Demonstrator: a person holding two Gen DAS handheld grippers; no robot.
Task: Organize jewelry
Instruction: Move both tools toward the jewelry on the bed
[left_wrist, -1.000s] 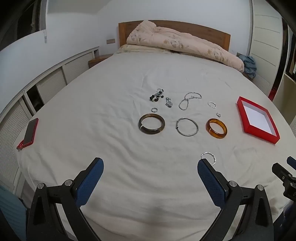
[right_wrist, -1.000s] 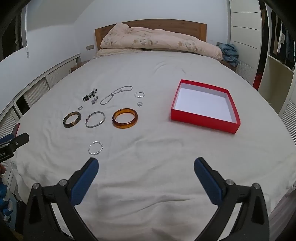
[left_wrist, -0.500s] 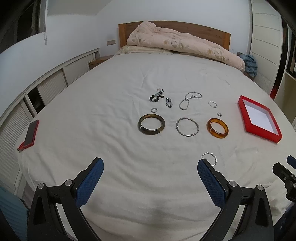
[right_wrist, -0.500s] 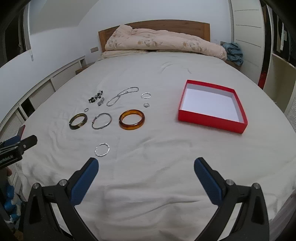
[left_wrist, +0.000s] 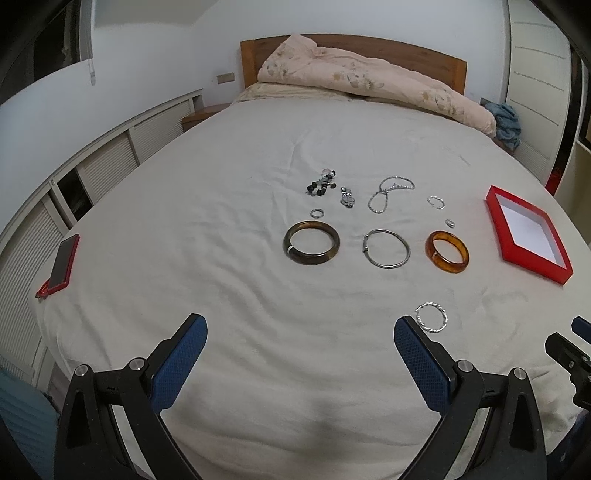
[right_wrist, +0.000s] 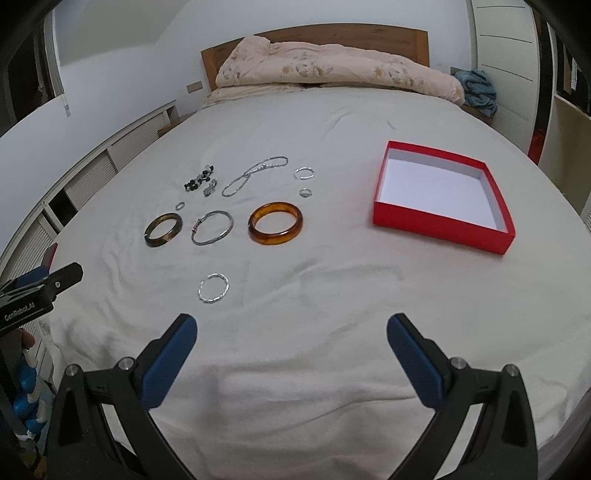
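Jewelry lies spread on a white bed sheet (left_wrist: 229, 288). A dark brown bangle (left_wrist: 311, 247), a thin silver bangle (left_wrist: 386, 248) and an amber bangle (left_wrist: 447, 251) form a row. Behind them lie a bead bracelet (left_wrist: 320, 185), a silver chain (left_wrist: 389, 192) and small rings (left_wrist: 317, 213). A twisted silver ring (left_wrist: 431, 317) lies nearest, beside the right fingertip of my left gripper (left_wrist: 299, 328), which is open and holds nothing. An open red box (right_wrist: 441, 195) with a white floor sits right of the amber bangle (right_wrist: 275, 223). My right gripper (right_wrist: 290, 328) is open and holds nothing, near the bed's front edge.
A phone in a red case (left_wrist: 62, 264) lies at the bed's left edge. A folded pink quilt (left_wrist: 369, 81) rests against the wooden headboard. White louvred cabinets (left_wrist: 110, 162) run along the left, a wardrobe (right_wrist: 506, 55) on the right.
Both grippers have drifted slightly, so the jewelry and red box sit a little differently in each view. Both stay open. Nothing on the bed has moved.
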